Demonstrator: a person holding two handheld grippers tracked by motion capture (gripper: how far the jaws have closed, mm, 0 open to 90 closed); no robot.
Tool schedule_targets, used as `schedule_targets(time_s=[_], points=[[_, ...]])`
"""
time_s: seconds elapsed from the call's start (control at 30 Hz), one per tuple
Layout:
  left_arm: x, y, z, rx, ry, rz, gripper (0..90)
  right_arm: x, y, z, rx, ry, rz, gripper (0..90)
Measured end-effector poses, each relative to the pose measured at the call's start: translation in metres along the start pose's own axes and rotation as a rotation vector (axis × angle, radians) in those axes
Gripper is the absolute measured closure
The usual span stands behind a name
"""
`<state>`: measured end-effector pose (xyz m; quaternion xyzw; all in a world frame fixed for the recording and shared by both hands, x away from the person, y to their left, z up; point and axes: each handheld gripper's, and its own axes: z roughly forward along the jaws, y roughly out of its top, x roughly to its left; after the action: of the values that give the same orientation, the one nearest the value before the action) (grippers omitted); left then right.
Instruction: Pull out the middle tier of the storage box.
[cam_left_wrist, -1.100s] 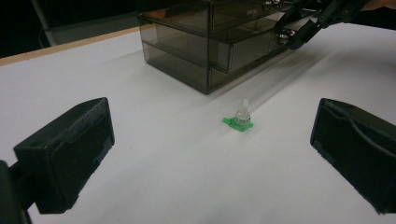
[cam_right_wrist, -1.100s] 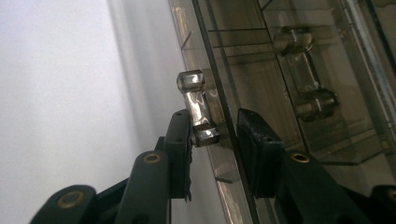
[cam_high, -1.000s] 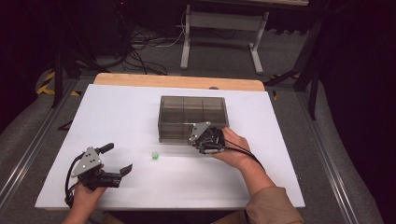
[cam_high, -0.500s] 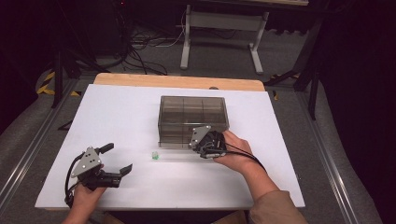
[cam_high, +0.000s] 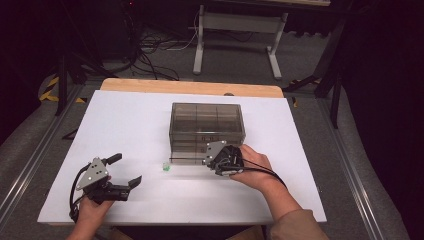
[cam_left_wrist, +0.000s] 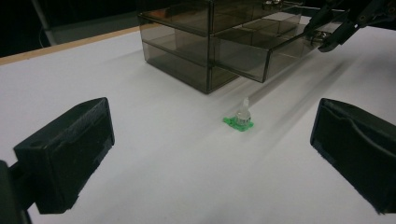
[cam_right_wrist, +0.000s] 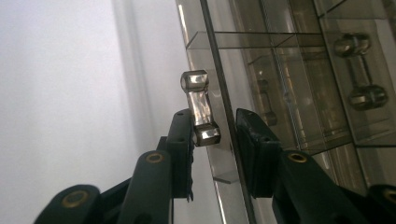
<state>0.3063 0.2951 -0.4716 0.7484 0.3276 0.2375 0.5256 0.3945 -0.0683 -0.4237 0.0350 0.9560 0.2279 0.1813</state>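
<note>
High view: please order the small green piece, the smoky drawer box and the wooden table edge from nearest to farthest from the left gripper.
1. Small green piece, right of the left gripper, on the white sheet.
2. Smoky drawer box, farther right, mid-table.
3. Wooden table edge, along the far side.

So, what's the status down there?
Left gripper open, idle. Right gripper clamped on drawer handle, drawer partly out. Small green-based vial sits clear on table.

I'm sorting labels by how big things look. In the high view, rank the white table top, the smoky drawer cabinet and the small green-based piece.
1. White table top
2. Smoky drawer cabinet
3. Green-based piece, a mere speck beside the cabinet

No ties.
</note>
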Motion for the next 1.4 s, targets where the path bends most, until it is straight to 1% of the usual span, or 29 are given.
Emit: schedule_targets(time_s=[0.1, 0.17, 0.23, 0.3, 0.4, 0.43, 0.47, 0.6, 0.63, 0.7, 0.9, 0.93, 0.97, 1.07, 1.1, 1.2, 1.23, 1.27, 1.33, 1.37, 1.4], points=[[0.0, 0.0, 0.0, -0.001, -0.001, 0.0, 0.6, 0.003, -0.001, 0.0, -0.005, -0.004, -0.013, 68.8], [0.0, 0.0, 0.0, 0.002, -0.001, 0.001, 0.7, 0.005, -0.001, 0.0, -0.001, 0.0, -0.011, 68.9], [0.0, 0.0, 0.0, 0.002, -0.001, 0.0, 0.7, 0.006, -0.002, 0.0, -0.006, 0.001, -0.021, 68.9], [0.0, 0.0, 0.0, 0.0, -0.001, 0.0, 0.7, 0.006, -0.002, 0.0, -0.003, -0.001, -0.015, 69.0], [0.0, 0.0, 0.0, 0.001, 0.0, 0.004, 0.7, 0.007, -0.001, 0.0, -0.004, 0.001, -0.022, 69.2], [0.0, 0.0, 0.0, 0.001, -0.001, 0.004, 0.7, 0.009, -0.002, 0.0, 0.005, 0.004, -0.008, 69.2], [0.0, 0.0, 0.0, 0.001, -0.001, 0.004, 0.7, 0.008, -0.002, 0.002, 0.0, 0.001, -0.018, 69.4], [0.0, 0.0, 0.0, 0.0, -0.001, -0.001, 0.6, 0.008, -0.002, 0.002, -0.004, 0.004, -0.016, 69.3], [0.0, 0.0, 0.0, 0.001, -0.001, 0.0, 0.6, 0.009, -0.002, 0.001, 0.002, 0.006, -0.005, 69.3], [0.0, 0.0, 0.0, 0.002, 0.0, 0.005, 0.7, 0.009, -0.002, 0.002, -0.007, 0.002, -0.019, 69.2], [0.0, 0.0, 0.0, 0.002, -0.001, 0.006, 0.7, 0.012, -0.004, 0.003, 0.001, 0.007, -0.013, 69.2], [0.0, 0.0, 0.0, 0.002, -0.003, 0.002, 0.7, 0.013, -0.004, 0.003, 0.006, 0.013, -0.006, 67.5], [0.0, 0.0, 0.0, 0.002, -0.001, 0.005, 0.6, 0.012, -0.004, 0.004, -0.006, 0.008, -0.02, 66.1], [0.0, 0.0, 0.0, 0.002, -0.001, 0.005, 0.7, 0.013, -0.004, 0.003, -0.007, 0.01, -0.009, 64.0], [0.0, 0.0, 0.0, 0.001, -0.001, 0.005, 0.6, 0.013, -0.004, 0.001, -0.014, 0.008, -0.002, 61.0], [0.0, 0.0, 0.0, 0.001, -0.001, 0.005, 0.6, 0.012, -0.005, -0.001, -0.024, 0.012, 0.007, 58.8], [0.0, 0.0, 0.0, 0.003, -0.002, 0.006, 0.7, 0.012, -0.006, -0.004, -0.037, 0.011, 0.014, 55.8], [0.0, 0.0, 0.0, 0.003, -0.003, 0.006, 0.7, 0.013, -0.006, -0.005, -0.05, 0.001, 0.035, 53.9], [0.001, 0.0, 0.001, 0.008, -0.011, -0.007, 0.4, 0.013, -0.008, -0.009, -0.068, 0.014, 0.048, 48.9], [0.001, 0.0, 0.002, 0.015, -0.013, -0.006, 0.2, 0.013, -0.01, -0.011, -0.085, 0.014, 0.06, 45.2], [0.002, 0.0, 0.003, 0.023, -0.032, -0.018, 0.2, 0.013, -0.011, -0.013, -0.106, 0.007, 0.084, 39.6]])
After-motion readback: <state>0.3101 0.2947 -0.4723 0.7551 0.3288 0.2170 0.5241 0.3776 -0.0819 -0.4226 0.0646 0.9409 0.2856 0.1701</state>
